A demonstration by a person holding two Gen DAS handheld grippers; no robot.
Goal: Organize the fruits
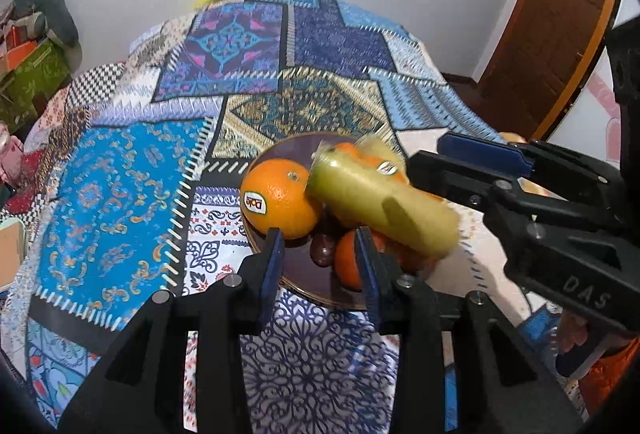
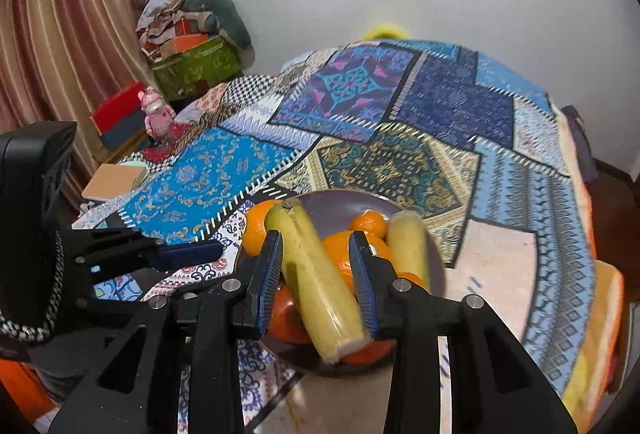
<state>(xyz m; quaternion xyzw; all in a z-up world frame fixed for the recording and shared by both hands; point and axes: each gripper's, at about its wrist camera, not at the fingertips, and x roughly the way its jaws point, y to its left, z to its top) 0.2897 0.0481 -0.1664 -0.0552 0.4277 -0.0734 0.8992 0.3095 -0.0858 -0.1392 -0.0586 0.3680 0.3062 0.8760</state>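
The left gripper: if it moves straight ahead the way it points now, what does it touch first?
Probably the dark fruit on the plate, seen right between the open left gripper jaws, flanked by two oranges; depth is unclear.

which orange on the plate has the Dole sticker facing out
The large orange at the plate's left edge, beside the left hand-held gripper. Its red Dole sticker shows in the left wrist view; no such label shows on the others.
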